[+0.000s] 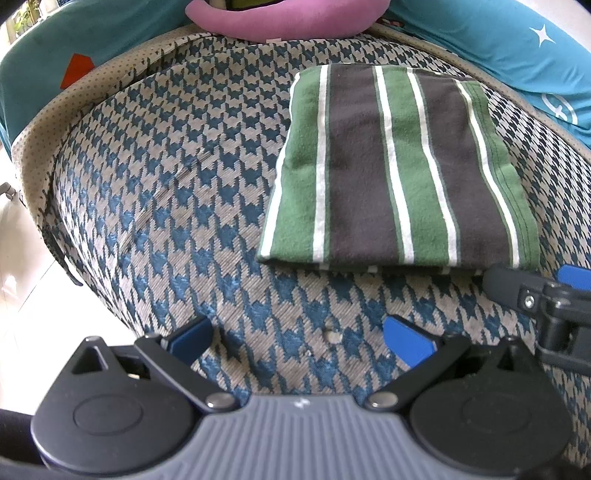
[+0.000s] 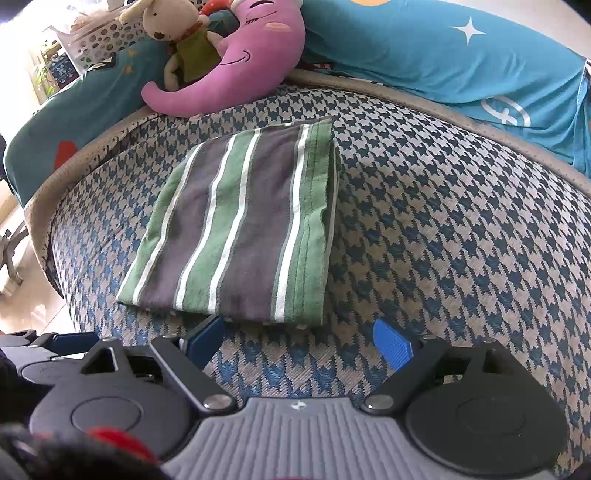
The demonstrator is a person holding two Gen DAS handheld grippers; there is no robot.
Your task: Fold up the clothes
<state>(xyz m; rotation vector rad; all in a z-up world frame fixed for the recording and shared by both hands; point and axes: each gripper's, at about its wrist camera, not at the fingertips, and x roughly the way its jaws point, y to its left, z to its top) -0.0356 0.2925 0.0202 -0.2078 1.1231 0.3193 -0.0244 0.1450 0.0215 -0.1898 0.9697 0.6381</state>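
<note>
A green, dark grey and white striped garment lies folded into a flat rectangle on a houndstooth-patterned cushion. My left gripper is open and empty over bare cushion, just short of the garment's near left corner. In the right wrist view the same folded garment lies ahead and slightly left. My right gripper is open and holds nothing; its left blue fingertip sits at the garment's near edge. The right gripper also shows at the far right of the left wrist view.
A purple plush toy and a beige stuffed rabbit lie at the cushion's back edge. Teal star-print pillows line the back and right. The cushion's beige piped rim drops to a pale floor at left.
</note>
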